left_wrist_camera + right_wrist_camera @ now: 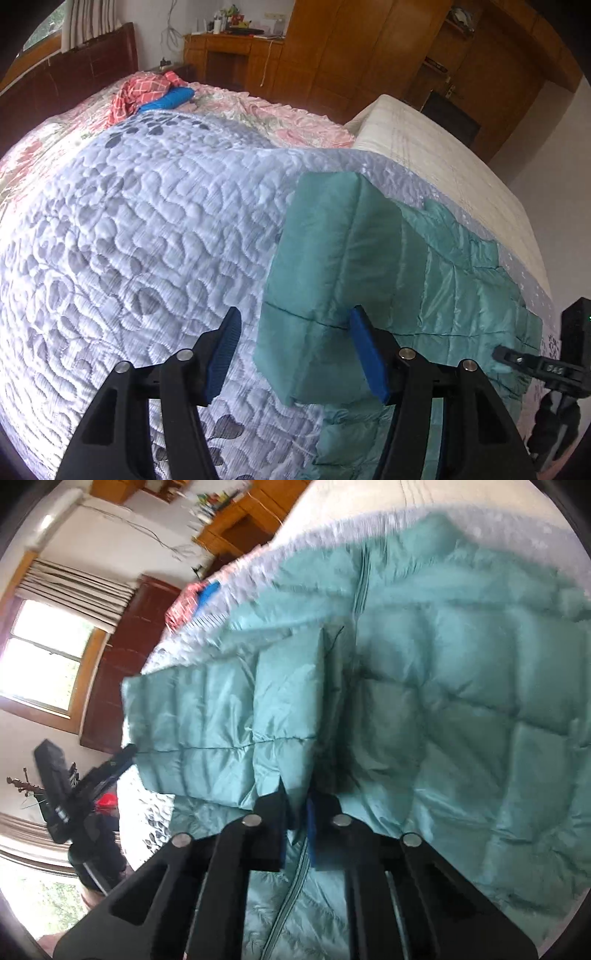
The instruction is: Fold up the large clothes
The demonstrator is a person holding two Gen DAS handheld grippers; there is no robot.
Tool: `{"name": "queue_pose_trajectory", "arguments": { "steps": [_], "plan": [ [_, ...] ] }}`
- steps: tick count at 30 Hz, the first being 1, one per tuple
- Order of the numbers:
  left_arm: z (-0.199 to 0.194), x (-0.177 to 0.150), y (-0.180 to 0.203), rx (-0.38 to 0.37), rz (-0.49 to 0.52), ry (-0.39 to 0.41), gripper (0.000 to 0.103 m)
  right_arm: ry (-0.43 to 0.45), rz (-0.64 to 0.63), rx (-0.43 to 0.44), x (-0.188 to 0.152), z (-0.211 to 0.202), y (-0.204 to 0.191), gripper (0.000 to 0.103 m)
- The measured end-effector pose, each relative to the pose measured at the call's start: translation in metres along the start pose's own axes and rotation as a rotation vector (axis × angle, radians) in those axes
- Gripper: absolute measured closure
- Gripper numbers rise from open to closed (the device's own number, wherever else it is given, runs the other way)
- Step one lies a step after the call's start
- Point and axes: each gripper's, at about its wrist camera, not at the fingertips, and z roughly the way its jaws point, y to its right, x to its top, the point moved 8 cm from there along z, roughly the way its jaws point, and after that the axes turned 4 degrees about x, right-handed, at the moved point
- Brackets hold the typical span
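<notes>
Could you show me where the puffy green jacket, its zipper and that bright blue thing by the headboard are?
Teal quilted puffer jacket [461,686]: right wrist view, front panel.
Teal jacket zipper [360,587]: right wrist view, upper stretch.
Bright blue cloth bundle [170,99]: left wrist view, middle.

Teal quilted jacket [369,266] on a white-and-grey leaf-patterned bedspread [147,229]; blue pads [225,354].

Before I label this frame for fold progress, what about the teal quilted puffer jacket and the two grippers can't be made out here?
- Teal quilted puffer jacket: its hem runs under the right gripper and off the bottom edge of the right wrist view; motion blur smears its collar.
- Right gripper: shut on a jacket panel; the fabric hides its pads.
- Left gripper: open; whether its right finger touches the folded sleeve is unclear.
- Grey-patterned quilt: jacket covers part.
</notes>
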Motion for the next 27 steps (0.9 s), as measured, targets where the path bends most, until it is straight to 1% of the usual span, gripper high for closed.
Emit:
{"name": "queue_pose_trajectory", "arguments": {
  "steps": [3, 6, 7, 10, 11, 13, 14, 16, 19, 20, 23, 26, 27],
  "plan": [
    [0.001, 0.005, 0.014, -0.020, 0.027, 0.015, 0.042, 0.105, 0.013, -0.015, 0.007, -0.051, 0.009, 0.098],
    [0.005, 0.006, 0.035, -0.042, 0.065, 0.013, 0.042, 0.173, 0.036, -0.048, 0.007, -0.089, 0.024, 0.098],
    [0.008, 0.005, 0.046, -0.052, 0.085, 0.009, 0.043, 0.202, 0.042, -0.071, 0.006, -0.106, 0.032, 0.098],
    [0.014, 0.003, 0.069, -0.061, 0.131, 0.010, 0.043, 0.247, 0.070, -0.127, 0.001, -0.132, 0.051, 0.098],
    [0.017, 0.002, 0.079, -0.069, 0.148, 0.007, 0.043, 0.257, 0.084, -0.132, -0.003, -0.138, 0.059, 0.098],
    [0.024, -0.002, 0.094, -0.074, 0.185, -0.001, 0.043, 0.263, 0.120, -0.152, -0.009, -0.144, 0.073, 0.098],
    [0.030, -0.004, 0.100, -0.061, 0.206, -0.005, 0.043, 0.259, 0.136, -0.168, -0.012, -0.144, 0.082, 0.098],
    [0.042, -0.009, 0.108, -0.034, 0.237, -0.024, 0.043, 0.228, 0.172, -0.199, -0.020, -0.138, 0.100, 0.098],
    [0.061, -0.016, 0.111, 0.000, 0.261, -0.060, 0.043, 0.170, 0.204, -0.248, -0.033, -0.118, 0.121, 0.098],
    [0.067, -0.018, 0.110, 0.015, 0.267, -0.069, 0.042, 0.155, 0.216, -0.254, -0.039, -0.110, 0.126, 0.098],
    [0.078, -0.023, 0.107, 0.027, 0.280, -0.083, 0.040, 0.120, 0.247, -0.251, -0.047, -0.091, 0.140, 0.098],
    [0.083, -0.025, 0.104, 0.026, 0.279, -0.091, 0.040, 0.125, 0.239, -0.240, -0.045, -0.090, 0.140, 0.097],
    [0.081, -0.024, 0.105, 0.025, 0.277, -0.092, 0.040, 0.130, 0.231, -0.244, -0.045, -0.093, 0.138, 0.094]
  ]
}}
